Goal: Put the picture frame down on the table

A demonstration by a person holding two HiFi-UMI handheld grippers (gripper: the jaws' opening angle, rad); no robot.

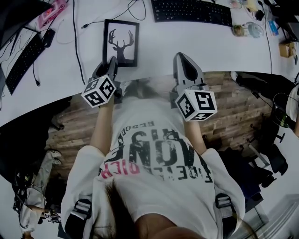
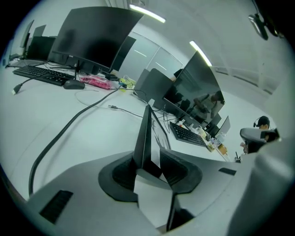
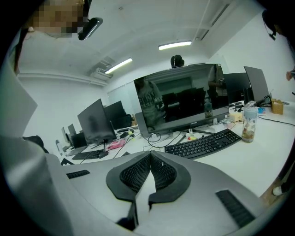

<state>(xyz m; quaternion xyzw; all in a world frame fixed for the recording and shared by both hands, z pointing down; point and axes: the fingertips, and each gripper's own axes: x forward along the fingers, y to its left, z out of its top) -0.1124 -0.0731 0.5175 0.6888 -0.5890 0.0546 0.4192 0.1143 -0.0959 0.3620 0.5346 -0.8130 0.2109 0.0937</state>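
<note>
The picture frame [image 1: 121, 42] is black with a deer silhouette on white, and it sits over the white table [image 1: 159, 46] left of centre. My left gripper [image 1: 112, 60] is shut on the frame's near edge. In the left gripper view the frame [image 2: 144, 133] rises edge-on from between the dark pads [image 2: 120, 173]. I cannot tell whether the frame touches the table. My right gripper [image 1: 183, 57] hovers at the table's front edge, to the right of the frame. In the right gripper view my right gripper [image 3: 150, 155] is shut with nothing in it.
A black keyboard [image 1: 191, 11] lies at the back, and another keyboard [image 1: 22, 57] lies at the left. A black cable [image 1: 77, 44] runs down the table left of the frame. A jar [image 1: 254, 30] and a small box [image 1: 287, 48] stand far right. A monitor [image 3: 184, 99] rises behind.
</note>
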